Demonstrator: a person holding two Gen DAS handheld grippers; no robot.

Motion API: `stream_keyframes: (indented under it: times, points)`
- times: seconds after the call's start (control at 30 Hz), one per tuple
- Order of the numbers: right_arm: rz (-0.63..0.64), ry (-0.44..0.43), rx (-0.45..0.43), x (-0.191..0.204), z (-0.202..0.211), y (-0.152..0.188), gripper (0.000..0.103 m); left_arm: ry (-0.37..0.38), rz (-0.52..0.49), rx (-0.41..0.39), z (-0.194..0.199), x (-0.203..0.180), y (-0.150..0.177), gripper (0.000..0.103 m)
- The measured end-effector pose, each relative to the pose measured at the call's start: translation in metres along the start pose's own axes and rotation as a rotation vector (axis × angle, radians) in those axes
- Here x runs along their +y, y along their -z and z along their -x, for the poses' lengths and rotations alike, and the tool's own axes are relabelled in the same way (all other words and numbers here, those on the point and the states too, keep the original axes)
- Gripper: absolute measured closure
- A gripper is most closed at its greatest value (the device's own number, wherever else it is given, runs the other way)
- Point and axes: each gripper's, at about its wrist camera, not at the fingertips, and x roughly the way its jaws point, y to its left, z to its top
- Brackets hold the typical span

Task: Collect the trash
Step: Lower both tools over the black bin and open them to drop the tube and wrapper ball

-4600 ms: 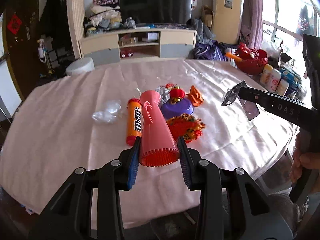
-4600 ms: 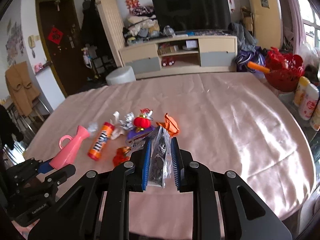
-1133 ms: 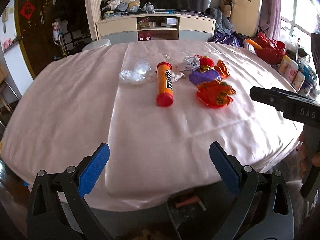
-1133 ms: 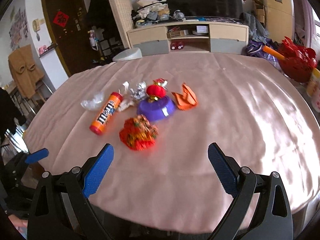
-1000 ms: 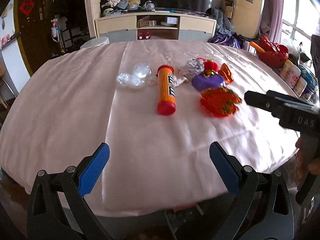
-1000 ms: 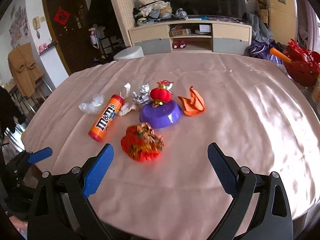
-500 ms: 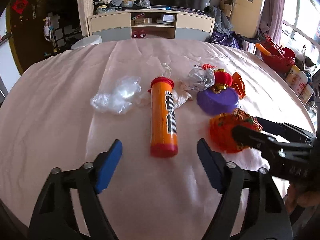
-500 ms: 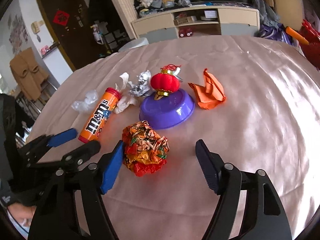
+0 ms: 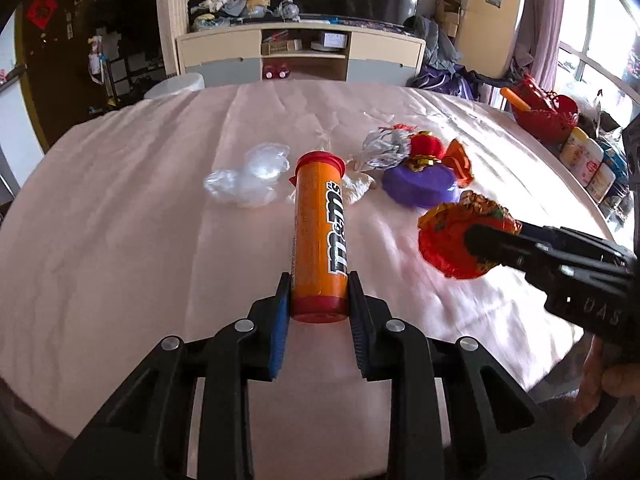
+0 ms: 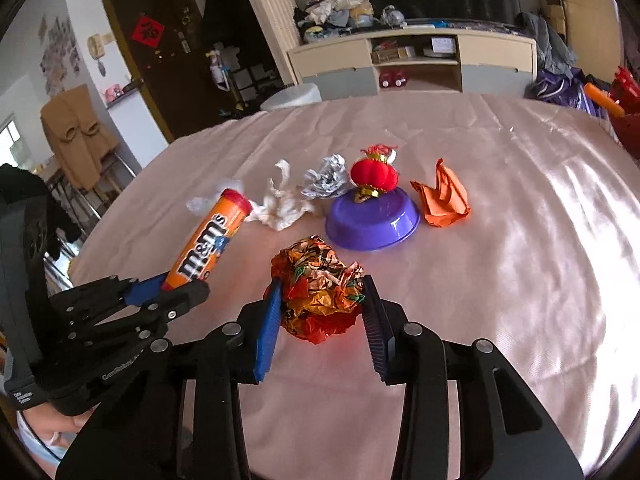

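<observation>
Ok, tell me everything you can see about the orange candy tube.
The orange candy tube is a long cylinder with a red cap at each end and m&m's lettering along its side; it looks like plastic or card. The left gripper has its blue-padded jaws closed on the near end. From the right wrist view its far end tilts up off the pink tablecloth, pointing toward the crumpled white tissue.

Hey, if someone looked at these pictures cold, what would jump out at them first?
Probably the orange M&M's tube, clamped at its near end in the left gripper. Beside it, the right gripper squeezes a crumpled orange-red wrapper ball. Behind sits a red lantern ornament atop an upturned purple bowl.
</observation>
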Motion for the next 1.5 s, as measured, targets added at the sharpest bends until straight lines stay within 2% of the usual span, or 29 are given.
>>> stream_keyframes:
  times: [0.17,0.33,0.67,0.87,1.17,1.5]
  points:
    - [0.009,-0.002,-0.022,0.004,0.031,0.013,0.063,-0.014,-0.031,-0.043,0.040,-0.010,0.016,0.077]
    - [0.013,-0.009,-0.020,0.007,0.059,0.037,0.063,-0.013,-0.062,-0.057,0.075,-0.028,0.047,0.077]
    - [0.018,-0.026,0.019,0.016,0.077,0.093,0.063,0.032,-0.063,-0.009,0.096,-0.055,0.113,0.077]
    - [0.032,0.006,0.057,0.021,0.073,0.126,0.063,0.043,-0.043,0.029,0.094,-0.057,0.142,0.077]
    - [-0.014,0.038,0.132,0.010,0.054,0.165,0.063,0.078,0.005,0.141,0.065,-0.060,0.188,0.077]
    - [-0.070,0.056,0.160,-0.003,0.047,0.178,0.061,0.068,-0.010,0.238,0.040,-0.064,0.213,0.077]
